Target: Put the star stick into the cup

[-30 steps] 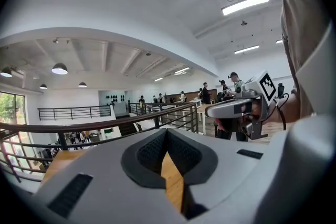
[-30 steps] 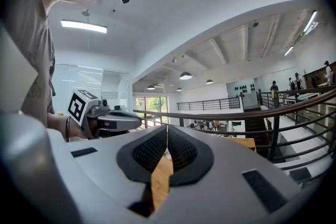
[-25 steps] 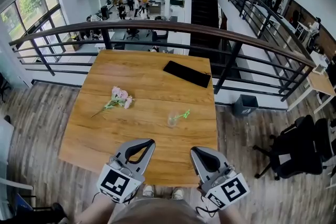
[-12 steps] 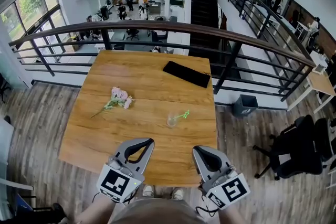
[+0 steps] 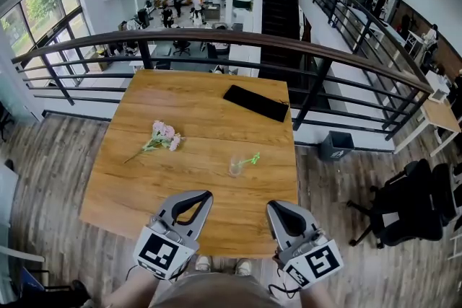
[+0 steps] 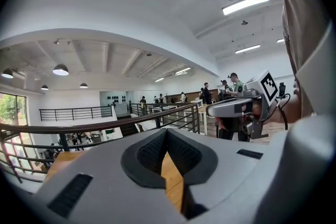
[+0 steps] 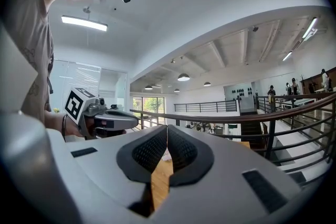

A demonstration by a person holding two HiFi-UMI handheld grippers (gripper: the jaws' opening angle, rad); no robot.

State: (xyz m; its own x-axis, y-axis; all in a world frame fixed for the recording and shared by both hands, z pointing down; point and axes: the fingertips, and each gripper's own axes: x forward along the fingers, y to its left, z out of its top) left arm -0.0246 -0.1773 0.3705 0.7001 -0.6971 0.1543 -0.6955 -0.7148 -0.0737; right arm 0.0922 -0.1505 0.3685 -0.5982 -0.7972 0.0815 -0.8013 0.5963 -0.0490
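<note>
A small clear cup (image 5: 235, 167) stands on the wooden table (image 5: 202, 119), right of its middle. A green star stick (image 5: 250, 156) leans out of the cup toward the upper right. My left gripper (image 5: 205, 195) and right gripper (image 5: 273, 207) hover side by side over the table's near edge, well short of the cup. Both are shut with nothing between their pads. In the left gripper view the left gripper (image 6: 164, 132) has its jaws meeting at the tip, and the right gripper (image 7: 167, 128) shows the same in the right gripper view. Neither gripper view shows the cup.
A pink flower sprig (image 5: 160, 135) lies on the table's left half. A flat black slab (image 5: 257, 102) lies at the far right corner. A dark railing (image 5: 216, 40) runs behind the table, with a lower floor beyond. An office chair (image 5: 408, 209) stands to the right.
The right gripper has drifted slightly right and toward me. The left gripper, cup and stick have not moved.
</note>
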